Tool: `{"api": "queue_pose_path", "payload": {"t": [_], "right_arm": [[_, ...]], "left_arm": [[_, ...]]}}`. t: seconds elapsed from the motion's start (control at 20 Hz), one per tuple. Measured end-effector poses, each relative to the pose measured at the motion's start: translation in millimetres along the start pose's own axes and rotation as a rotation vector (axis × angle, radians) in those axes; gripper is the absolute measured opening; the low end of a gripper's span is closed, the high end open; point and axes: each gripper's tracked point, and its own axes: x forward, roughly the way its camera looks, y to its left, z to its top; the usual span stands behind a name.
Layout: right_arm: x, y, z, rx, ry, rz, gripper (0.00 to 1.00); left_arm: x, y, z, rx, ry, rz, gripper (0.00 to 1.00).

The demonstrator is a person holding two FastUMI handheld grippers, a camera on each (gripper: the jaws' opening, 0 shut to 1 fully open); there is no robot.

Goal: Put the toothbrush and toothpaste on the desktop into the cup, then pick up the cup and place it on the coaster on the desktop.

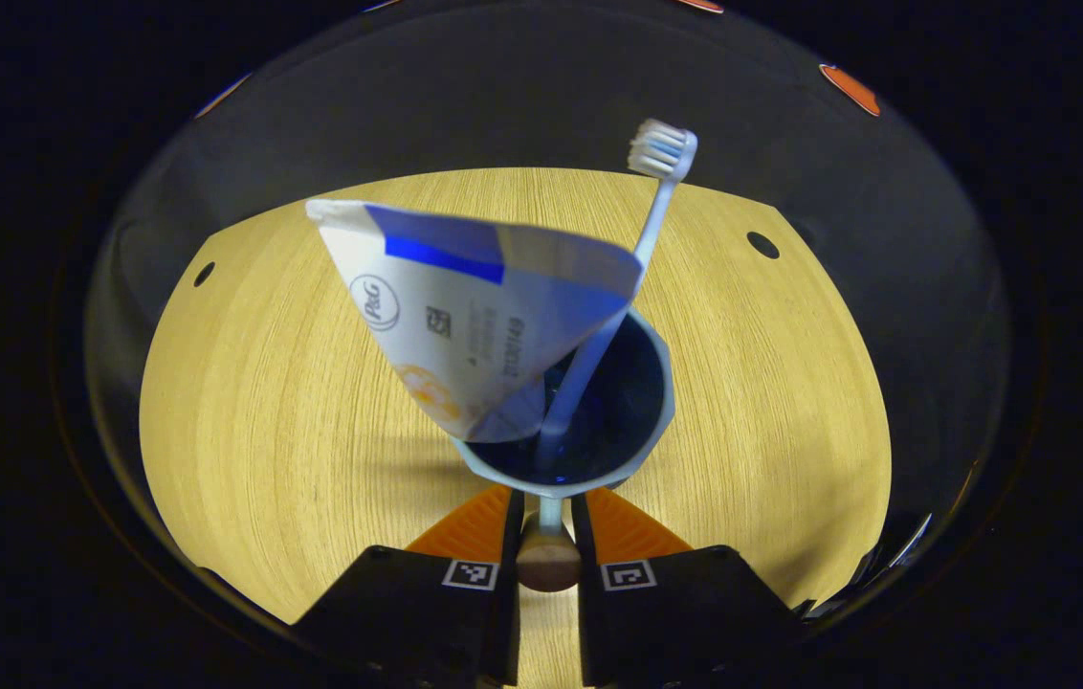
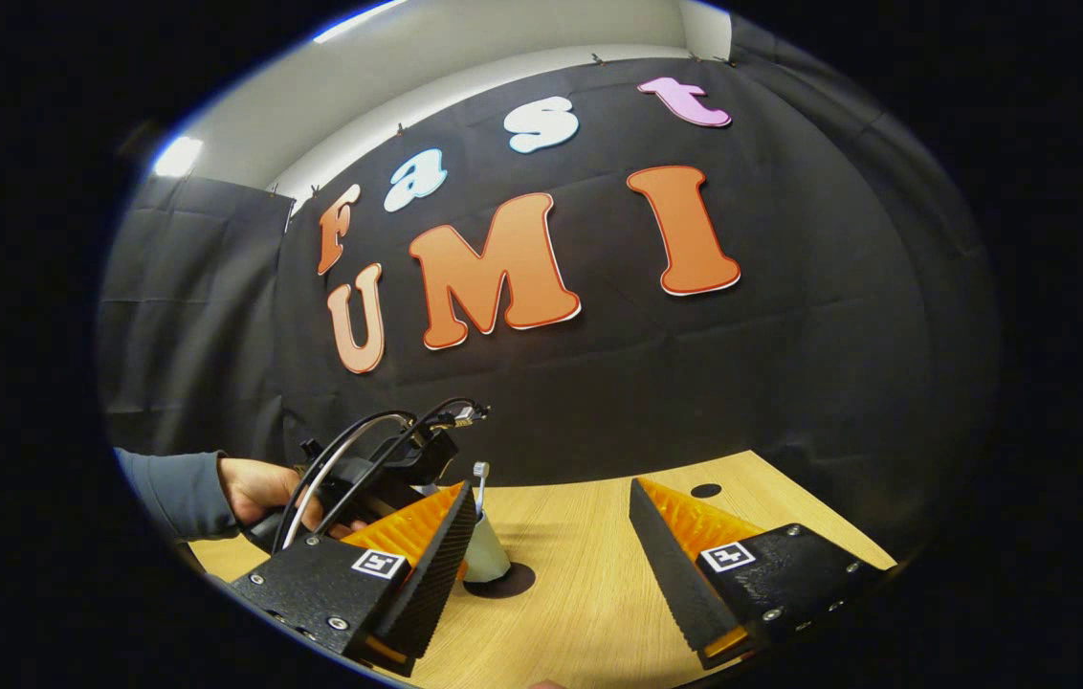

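The left hand-held gripper [image 1: 548, 517] pinches the handle of the pale blue cup [image 1: 652, 421], which holds the white-blue toothpaste tube [image 1: 465, 316] and light blue toothbrush [image 1: 658, 206] and sits on the dark round coaster [image 2: 515, 581] on the wooden tabletop [image 1: 254, 402]. The right hand-held gripper [image 2: 551, 555] gapes wide.

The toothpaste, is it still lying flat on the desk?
No, the toothpaste stands tilted inside the cup, beside the toothbrush.
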Motion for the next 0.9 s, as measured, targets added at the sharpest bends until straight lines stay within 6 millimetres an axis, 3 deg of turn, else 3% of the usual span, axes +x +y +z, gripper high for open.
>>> {"api": "queue_pose_path", "payload": {"t": [0.05, 0.2, 0.4, 0.45, 0.55, 0.6, 0.8, 0.85, 0.9], "right_arm": [[0, 0, -4, -0.007, 0.008, -0.004, 0.96], [0, 4, -10, -0.016, 0.034, -0.009, 0.96], [2, 11, -14, -0.021, 0.049, -0.013, 0.96], [2, 14, -14, -0.019, 0.052, -0.013, 0.96], [4, 21, -14, -0.023, 0.056, -0.013, 0.96], [4, 24, -12, -0.032, 0.053, -0.016, 0.96], [4, 45, 6, -0.059, 0.007, -0.016, 0.96], [5, 48, 9, -0.064, -0.009, -0.025, 0.96], [6, 52, 11, -0.067, -0.021, -0.031, 0.96]], "left_arm": [[0, -1, 5, 0.005, 0.010, -0.002, 0.24], [4, 4, 24, 0.040, 0.035, 0.005, 0.24], [1, 11, 58, 0.062, -0.011, -0.021, 0.33], [-2, 15, 70, 0.069, -0.026, -0.021, 0.41], [-9, 22, 96, 0.077, -0.073, -0.030, 0.70], [-15, 26, 112, 0.078, -0.107, -0.034, 0.76], [-57, 41, 113, 0.116, -0.297, -0.075, 0.87], [-79, 54, 133, 0.127, -0.345, -0.072, 0.93], [-82, 61, 131, 0.128, -0.401, -0.064, 0.95]]}}
